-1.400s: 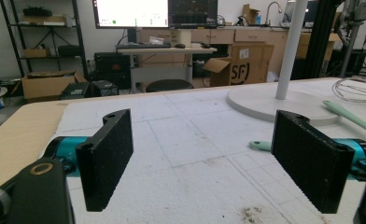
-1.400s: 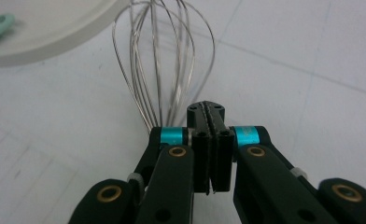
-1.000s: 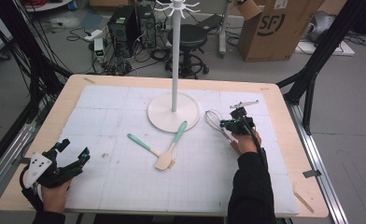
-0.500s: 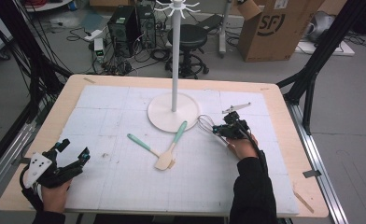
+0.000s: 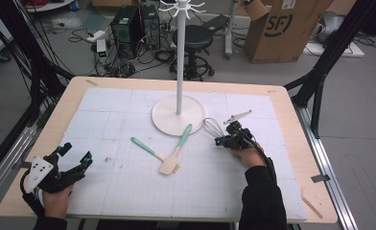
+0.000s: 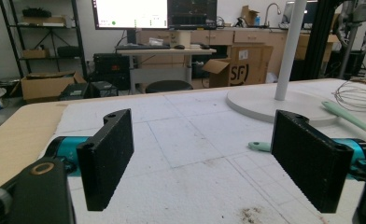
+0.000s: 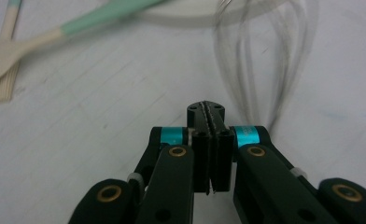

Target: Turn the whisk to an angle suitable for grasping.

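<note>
- Two jaws of the right gripper (image 7: 206,109) are pressed together, holding nothing; the blurred whisk (image 7: 260,56) lies at one o'clock, its handle hidden.
- Left gripper (image 6: 209,163) gapes wide, empty.
- Box (image 5: 284,28) reads "SF".

The high view is looking forward and down from above the person's side, taking in the whole table (image 5: 291,103) with the floor and clutter behind it. The left gripper view is sitting low near the table's near left corner, looking level across the white mat (image 6: 190,135) toward the stand (image 6: 284,100) and the room's back wall. The right gripper view is pointing steeply down, very near the mat, with the whisk (image 7: 265,60) blurring just ahead. All three views are sharing the stand's round base, the whisk and the green-handled spatula (image 5: 176,151).
</note>
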